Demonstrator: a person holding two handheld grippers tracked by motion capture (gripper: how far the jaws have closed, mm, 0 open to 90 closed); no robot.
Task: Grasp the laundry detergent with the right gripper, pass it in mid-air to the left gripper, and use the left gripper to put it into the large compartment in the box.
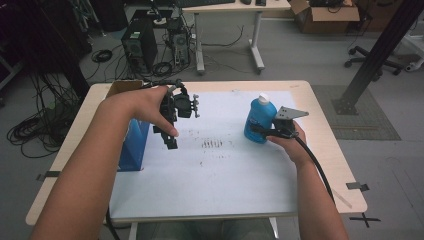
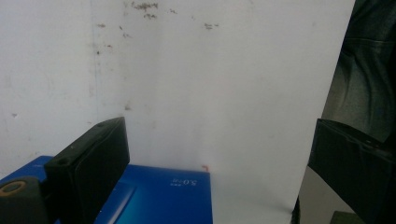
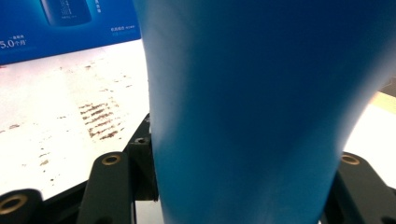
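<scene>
The right hand-held gripper (image 1: 266,131) is clamping the blue bottle (image 1: 259,120) low, at three o'clock on the bench (image 1: 320,150); lifting straight keeps it upright. The left hand-held gripper (image 1: 172,142) is hanging open.

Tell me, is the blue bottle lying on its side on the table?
No, the blue bottle stands upright with its white cap on top, gripped by the right claw.

High view looking forward and down over surface (image 1: 215,165); gripper views close, low; blue box (image 1: 132,145) shared by all.
</scene>
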